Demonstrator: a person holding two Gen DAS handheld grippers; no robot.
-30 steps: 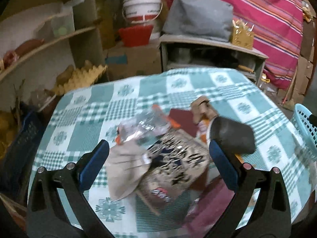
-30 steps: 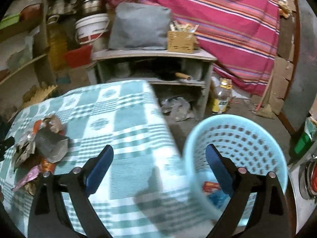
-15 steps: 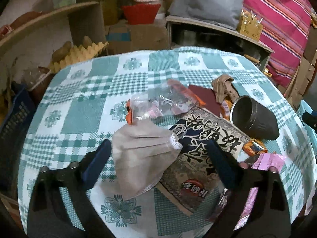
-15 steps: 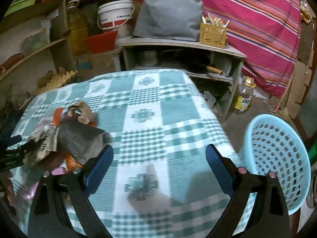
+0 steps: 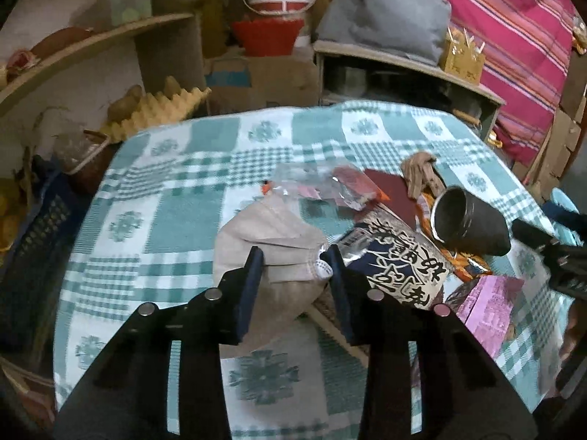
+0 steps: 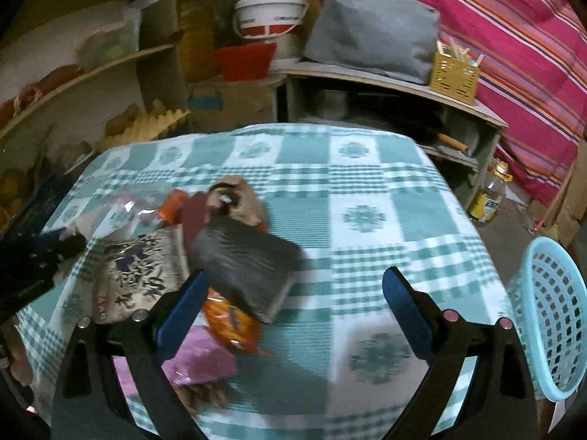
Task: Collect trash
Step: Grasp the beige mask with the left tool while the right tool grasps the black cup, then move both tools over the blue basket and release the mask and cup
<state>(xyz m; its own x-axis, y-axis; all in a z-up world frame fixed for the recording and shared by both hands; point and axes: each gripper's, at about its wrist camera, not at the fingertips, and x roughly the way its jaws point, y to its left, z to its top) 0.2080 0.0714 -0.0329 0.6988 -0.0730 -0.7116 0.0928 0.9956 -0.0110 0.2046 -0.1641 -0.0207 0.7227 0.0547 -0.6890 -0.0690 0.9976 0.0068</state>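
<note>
A pile of trash lies on the green checked tablecloth (image 5: 176, 220). Nearest in the left wrist view is a beige face mask (image 5: 268, 231). My left gripper (image 5: 293, 256) is closing around it, the mask lying between the jaws with no clear pinch. Beside the mask lie a snack bag with black lettering (image 5: 400, 260), a dark cup on its side (image 5: 469, 223), a clear wrapper (image 5: 312, 183) and a pink wrapper (image 5: 491, 304). My right gripper (image 6: 295, 275) hovers open, nothing between its fingers, the dark cup (image 6: 242, 256) just left of it.
A light blue plastic basket (image 6: 550, 311) stands off the table's right edge. Behind the table are a low shelf unit (image 6: 385, 84) with a grey cushion, a white bucket (image 6: 271, 14), a red tub and curved wall shelves. An orange wrapper (image 6: 231, 322) lies under the right gripper's left finger.
My left gripper's jaws have drawn in from wide open around the face mask. My right gripper has swung left from over the blue basket to the table beside the trash pile.
</note>
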